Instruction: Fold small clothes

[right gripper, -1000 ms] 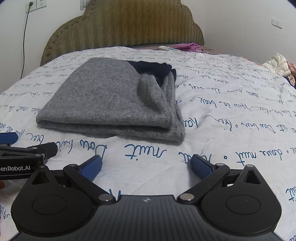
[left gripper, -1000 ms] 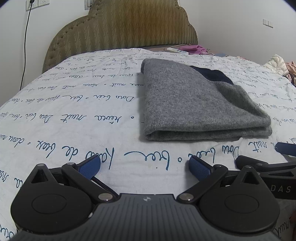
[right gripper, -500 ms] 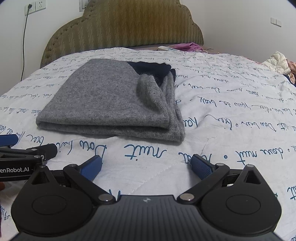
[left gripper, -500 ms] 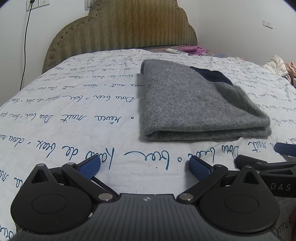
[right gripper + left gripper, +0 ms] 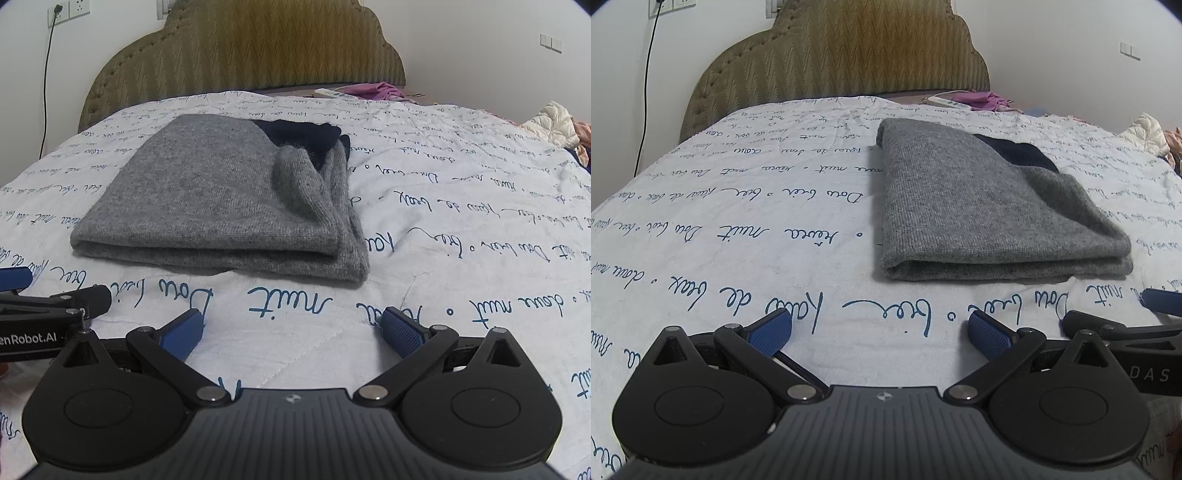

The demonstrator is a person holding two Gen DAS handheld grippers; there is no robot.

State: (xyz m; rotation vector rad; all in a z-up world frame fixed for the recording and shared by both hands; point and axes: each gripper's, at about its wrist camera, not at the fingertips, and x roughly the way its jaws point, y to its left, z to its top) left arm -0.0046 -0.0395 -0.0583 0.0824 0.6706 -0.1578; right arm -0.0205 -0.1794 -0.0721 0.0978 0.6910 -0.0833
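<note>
Garment: folded grey knit sweater (image 5: 979, 206), long axis near-to-far, dark navy collar (image 5: 1015, 153) far.
Left hand-held gripper (image 5: 879, 332): released.
Right hand-held gripper (image 5: 291, 330): released.

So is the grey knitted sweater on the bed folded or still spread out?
Folded. The grey knitted sweater lies as a compact rectangle with stacked layers showing along its near edge, on the white script-printed bedspread. Neither gripper touches it.

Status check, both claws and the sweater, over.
Left claw open, empty. Right claw open, empty. Grey sweater folded on bedspread. Nothing blocking.
</note>
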